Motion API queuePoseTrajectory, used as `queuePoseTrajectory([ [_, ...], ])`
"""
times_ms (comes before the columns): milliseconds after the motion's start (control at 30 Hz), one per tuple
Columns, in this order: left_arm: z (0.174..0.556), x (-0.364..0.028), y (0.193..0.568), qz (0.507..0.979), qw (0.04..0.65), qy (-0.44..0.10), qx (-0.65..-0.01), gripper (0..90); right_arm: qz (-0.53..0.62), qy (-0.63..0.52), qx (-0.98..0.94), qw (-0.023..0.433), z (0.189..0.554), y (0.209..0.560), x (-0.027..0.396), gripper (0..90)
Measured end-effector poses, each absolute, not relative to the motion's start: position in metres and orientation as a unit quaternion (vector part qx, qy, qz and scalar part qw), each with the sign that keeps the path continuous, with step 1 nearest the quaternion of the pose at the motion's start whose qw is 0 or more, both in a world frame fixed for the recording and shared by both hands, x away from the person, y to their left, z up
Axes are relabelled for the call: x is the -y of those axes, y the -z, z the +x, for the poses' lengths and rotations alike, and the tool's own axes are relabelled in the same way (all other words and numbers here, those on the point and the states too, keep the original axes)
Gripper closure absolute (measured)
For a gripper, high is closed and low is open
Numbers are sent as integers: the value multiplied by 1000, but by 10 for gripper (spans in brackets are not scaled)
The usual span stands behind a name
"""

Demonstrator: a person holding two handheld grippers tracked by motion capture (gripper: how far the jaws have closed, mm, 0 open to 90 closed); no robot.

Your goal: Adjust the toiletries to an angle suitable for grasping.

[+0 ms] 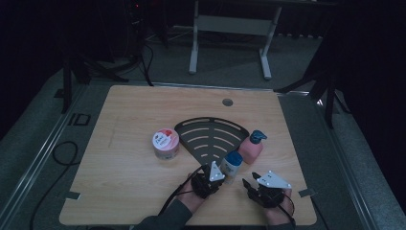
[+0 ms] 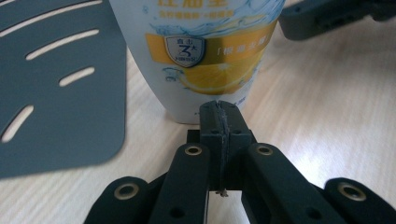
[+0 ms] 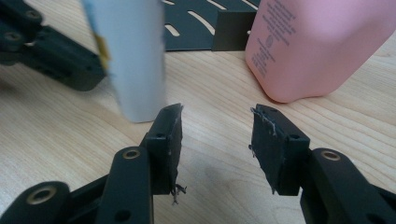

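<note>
A white tube-shaped bottle (image 1: 231,166) with a blue cap and a lemon label stands upright near the table's front. My left gripper (image 1: 214,178) is shut, nothing between its jaws, its tips right at the bottle's base (image 2: 205,60). My right gripper (image 1: 248,183) is open and holds nothing. It sits just right of the white bottle (image 3: 128,56), with a pink pump bottle (image 3: 317,44) ahead of it. The pink bottle (image 1: 252,146) stands at the right edge of a dark fan-shaped slotted tray (image 1: 210,136).
A round white jar with a pink lid (image 1: 165,143) stands left of the tray. A grommet hole (image 1: 228,102) sits near the far edge of the wooden table (image 1: 129,191). Cables trail from both grippers over the front edge.
</note>
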State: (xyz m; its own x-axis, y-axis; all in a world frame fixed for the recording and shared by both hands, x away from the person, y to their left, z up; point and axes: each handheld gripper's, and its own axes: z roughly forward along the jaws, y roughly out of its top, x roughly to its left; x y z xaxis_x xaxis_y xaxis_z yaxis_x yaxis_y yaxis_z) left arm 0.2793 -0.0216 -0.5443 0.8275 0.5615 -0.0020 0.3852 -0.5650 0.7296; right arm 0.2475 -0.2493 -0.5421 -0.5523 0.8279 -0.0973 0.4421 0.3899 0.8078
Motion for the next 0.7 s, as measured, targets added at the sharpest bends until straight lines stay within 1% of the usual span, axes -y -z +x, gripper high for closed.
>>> queuePoseTrajectory([
  [100,290,25,544,877,376,-120,-274,894,400,-382,-794,253,248,542,250,524],
  [400,300,40,543,877,374,-122,-275,894,399,-381,-795,252,248,542,249,527],
  [700,312,63,542,875,377,-122,-278,894,400,-382,-794,254,248,542,251,534],
])
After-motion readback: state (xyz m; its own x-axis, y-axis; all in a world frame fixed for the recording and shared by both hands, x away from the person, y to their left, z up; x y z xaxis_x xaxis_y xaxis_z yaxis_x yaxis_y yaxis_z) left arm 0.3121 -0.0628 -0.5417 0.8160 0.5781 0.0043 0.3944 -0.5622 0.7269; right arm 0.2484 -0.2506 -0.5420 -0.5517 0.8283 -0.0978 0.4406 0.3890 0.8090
